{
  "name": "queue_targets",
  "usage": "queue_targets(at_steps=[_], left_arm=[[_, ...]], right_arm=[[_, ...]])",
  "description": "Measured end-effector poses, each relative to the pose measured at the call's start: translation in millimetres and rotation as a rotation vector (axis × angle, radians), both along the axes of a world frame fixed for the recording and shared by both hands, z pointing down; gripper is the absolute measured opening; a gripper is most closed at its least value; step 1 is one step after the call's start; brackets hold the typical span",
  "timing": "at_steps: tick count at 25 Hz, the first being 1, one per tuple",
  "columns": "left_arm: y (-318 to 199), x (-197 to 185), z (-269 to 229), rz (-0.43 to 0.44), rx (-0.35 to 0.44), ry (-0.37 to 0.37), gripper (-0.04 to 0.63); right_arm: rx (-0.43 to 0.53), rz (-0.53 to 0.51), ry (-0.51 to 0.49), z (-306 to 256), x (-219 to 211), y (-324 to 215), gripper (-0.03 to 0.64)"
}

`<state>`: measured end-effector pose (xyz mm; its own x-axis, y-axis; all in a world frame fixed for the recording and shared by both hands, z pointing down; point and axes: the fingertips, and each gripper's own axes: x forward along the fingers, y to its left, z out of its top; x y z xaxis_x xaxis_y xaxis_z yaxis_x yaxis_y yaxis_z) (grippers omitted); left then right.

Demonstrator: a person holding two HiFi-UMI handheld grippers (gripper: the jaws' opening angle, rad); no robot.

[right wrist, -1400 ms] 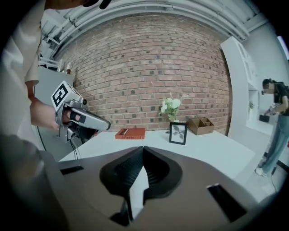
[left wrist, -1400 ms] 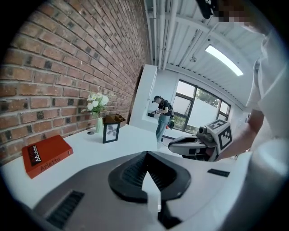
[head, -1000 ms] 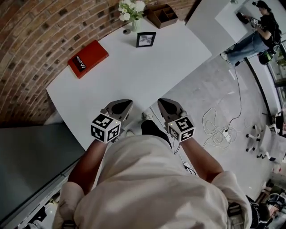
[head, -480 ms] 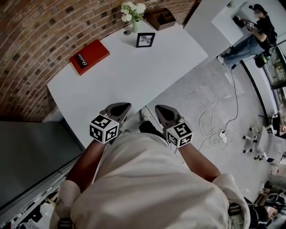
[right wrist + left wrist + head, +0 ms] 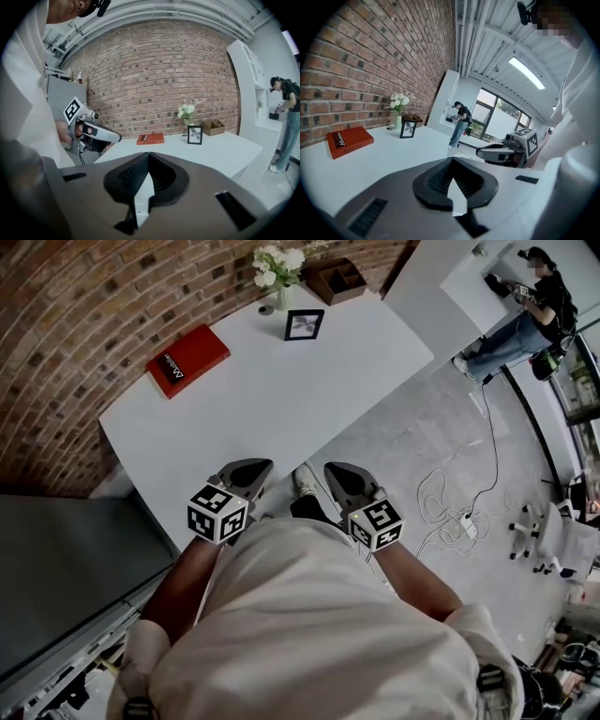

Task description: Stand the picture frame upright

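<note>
Slid slightly lower-left since before: left gripper (image 5: pixel 255 468), right gripper (image 5: pixel 336 471), fingers (image 5: pixel 438 177) closed on nothing. Frame (image 5: pixel 305 323) upper centre on surface (image 5: pixel 262 399), seemingly standing already, far off. Best opened early, top edge pinched lightly.

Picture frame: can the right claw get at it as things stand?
Probably not without stepping closer: the right claw, shut, is by the near edge of the table; the picture frame stands at the far end. Nothing lies between them.

The right gripper (image 5: pixel 148 154) holds its fingers (image 5: pixel 127 176) together, empty; beyond, the picture frame (image 5: pixel 194 135) stands upright on the white surface (image 5: pixel 220 150), a red book (image 5: pixel 150 138) nearby.
</note>
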<state>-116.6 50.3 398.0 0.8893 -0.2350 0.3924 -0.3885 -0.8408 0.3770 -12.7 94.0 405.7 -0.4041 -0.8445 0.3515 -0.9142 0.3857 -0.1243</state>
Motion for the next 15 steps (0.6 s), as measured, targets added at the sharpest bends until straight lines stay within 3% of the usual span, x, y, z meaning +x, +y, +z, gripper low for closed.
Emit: queue_targets(at_steps=[15], left_arm=[[5.9, -19.9, 3.4, -0.026, 0.006, -0.010, -0.005]], right_arm=[[0.003, -0.040, 0.007, -3.2, -18.9, -2.8, 0.005]])
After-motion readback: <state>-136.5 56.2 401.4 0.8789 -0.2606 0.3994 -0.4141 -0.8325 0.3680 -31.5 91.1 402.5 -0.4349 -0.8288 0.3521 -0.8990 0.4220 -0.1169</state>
